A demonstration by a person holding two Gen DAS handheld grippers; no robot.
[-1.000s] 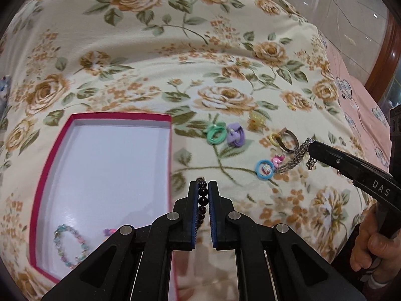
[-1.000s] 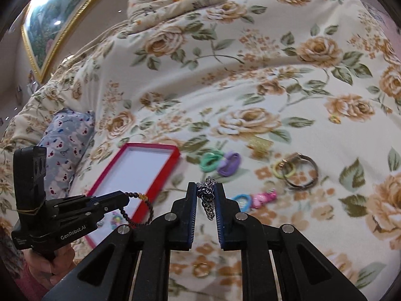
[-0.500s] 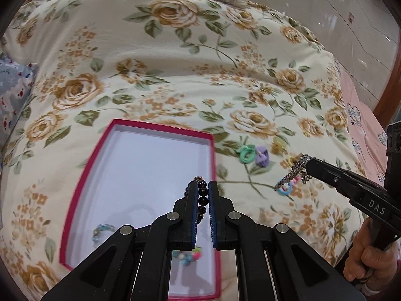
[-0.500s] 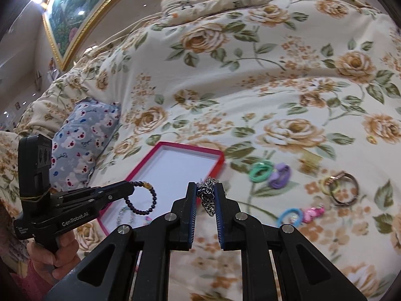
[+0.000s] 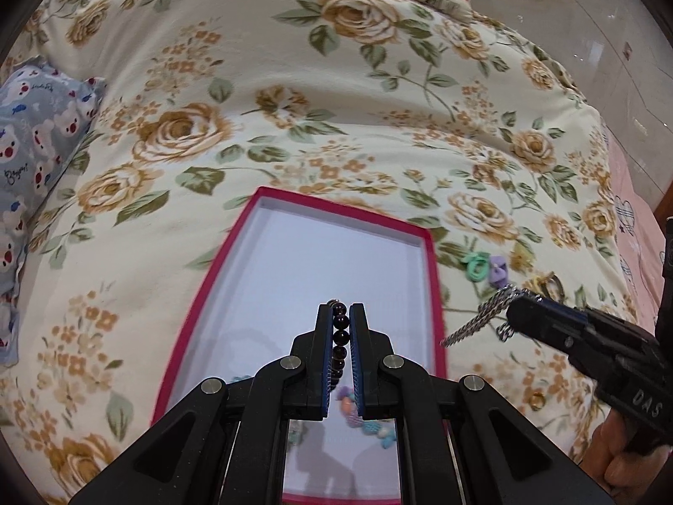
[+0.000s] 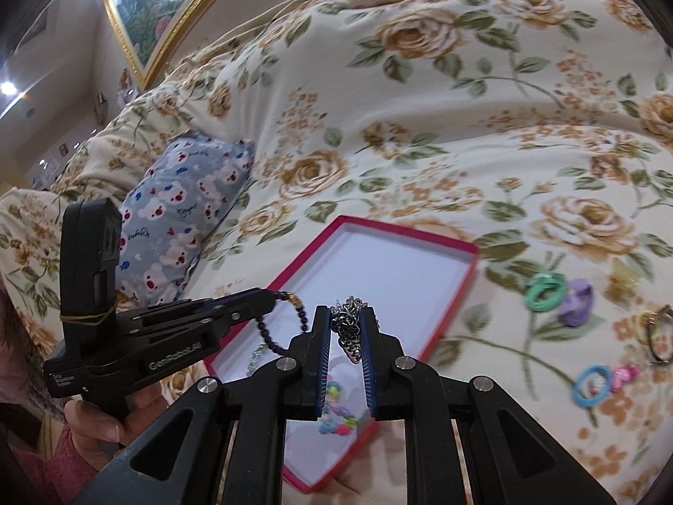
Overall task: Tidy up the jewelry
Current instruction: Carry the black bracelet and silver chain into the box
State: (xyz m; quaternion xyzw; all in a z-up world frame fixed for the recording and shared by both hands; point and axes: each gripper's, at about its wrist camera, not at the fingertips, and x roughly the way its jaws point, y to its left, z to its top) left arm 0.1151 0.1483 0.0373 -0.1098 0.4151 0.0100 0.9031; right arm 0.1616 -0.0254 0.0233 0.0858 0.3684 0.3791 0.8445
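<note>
Both grippers carried loads over red box point(image 5: 433, 277) since earlier frame. Left gripper point(image 5: 340, 315) pinches dark bead bracelet point(image 5: 340, 328); right gripper point(image 6: 347, 315) pinches silver chain point(image 6: 349, 328) at box's 3 o'clock. Step: transport. Next: lower, release inside box.

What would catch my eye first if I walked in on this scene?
Probably the two black grippers, each holding jewelry over a floral bedspread: the left gripper pinches a dark beaded bracelet above an open red-rimmed box, while the right gripper clamps a silver chain. To the right of the box, colorful rings lie loose on the bedspread.
</note>
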